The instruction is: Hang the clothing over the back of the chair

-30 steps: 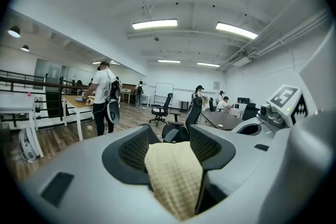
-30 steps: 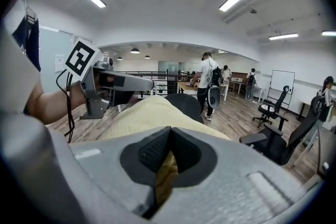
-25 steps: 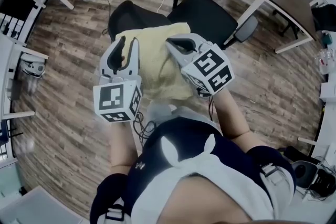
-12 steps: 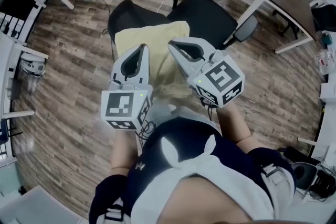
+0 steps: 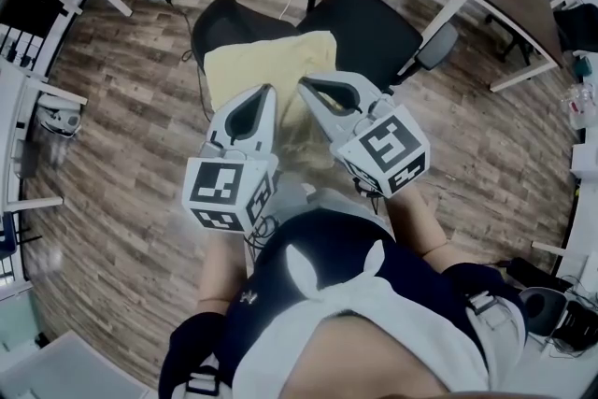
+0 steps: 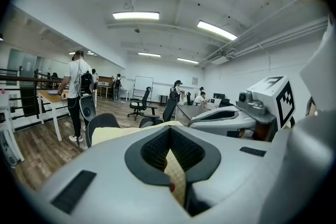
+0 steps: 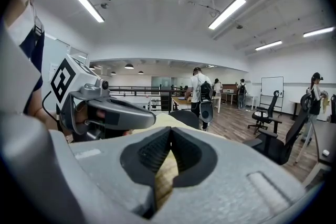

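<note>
Your left gripper and right gripper sit side by side, both clamped shut on the near part of the yellow clothing. It stretches away from you, spread over the black chair.

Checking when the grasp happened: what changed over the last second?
The left gripper moved toward the right gripper, and its open jaws shut on the yellow garment. The right gripper stayed clamped on the garment, which still lies over the black chair.
</note>
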Action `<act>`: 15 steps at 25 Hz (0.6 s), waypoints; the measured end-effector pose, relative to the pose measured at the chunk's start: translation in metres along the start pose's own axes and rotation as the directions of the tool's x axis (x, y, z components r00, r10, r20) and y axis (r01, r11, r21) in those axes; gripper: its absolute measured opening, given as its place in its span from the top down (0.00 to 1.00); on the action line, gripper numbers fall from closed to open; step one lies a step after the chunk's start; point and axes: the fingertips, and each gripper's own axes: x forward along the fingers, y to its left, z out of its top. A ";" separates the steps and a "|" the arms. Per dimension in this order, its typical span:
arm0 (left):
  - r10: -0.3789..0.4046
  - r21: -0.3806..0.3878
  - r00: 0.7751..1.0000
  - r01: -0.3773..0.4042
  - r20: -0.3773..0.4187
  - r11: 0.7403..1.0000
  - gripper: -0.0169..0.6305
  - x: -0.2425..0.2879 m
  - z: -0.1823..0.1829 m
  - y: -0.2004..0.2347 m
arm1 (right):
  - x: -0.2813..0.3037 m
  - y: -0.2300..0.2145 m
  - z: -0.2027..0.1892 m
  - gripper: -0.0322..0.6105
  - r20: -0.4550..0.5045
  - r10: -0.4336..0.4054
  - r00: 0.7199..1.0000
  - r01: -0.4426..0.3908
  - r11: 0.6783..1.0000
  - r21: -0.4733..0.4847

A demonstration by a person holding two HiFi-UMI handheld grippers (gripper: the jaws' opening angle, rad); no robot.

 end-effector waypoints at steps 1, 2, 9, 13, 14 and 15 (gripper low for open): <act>0.002 -0.001 1.000 -0.002 -0.005 1.000 0.96 -0.001 -0.001 0.001 | 0.000 0.001 0.000 0.95 0.000 -0.003 1.000 0.003 1.000 0.000; 0.006 -0.002 1.000 -0.006 -0.009 1.000 0.96 -0.001 -0.002 0.002 | 0.000 0.002 0.000 0.95 0.000 -0.006 1.000 0.006 1.000 0.000; 0.012 -0.022 1.000 -0.013 -0.025 1.000 0.96 -0.004 -0.009 0.007 | -0.001 0.004 -0.004 0.95 -0.007 -0.027 1.000 0.027 1.000 0.014; 0.015 -0.020 0.999 -0.015 -0.031 1.000 0.96 -0.004 -0.010 0.006 | -0.003 0.004 -0.006 0.95 -0.012 -0.027 1.000 0.027 0.999 0.020; 0.015 -0.020 0.999 -0.016 -0.033 1.000 0.96 -0.004 -0.011 0.005 | -0.004 0.004 -0.008 0.95 -0.014 -0.027 1.000 0.028 0.999 0.022; 0.016 -0.022 0.999 -0.017 -0.034 1.000 0.96 -0.004 -0.012 0.005 | -0.004 0.004 -0.009 0.95 -0.017 -0.027 0.999 0.028 0.999 0.024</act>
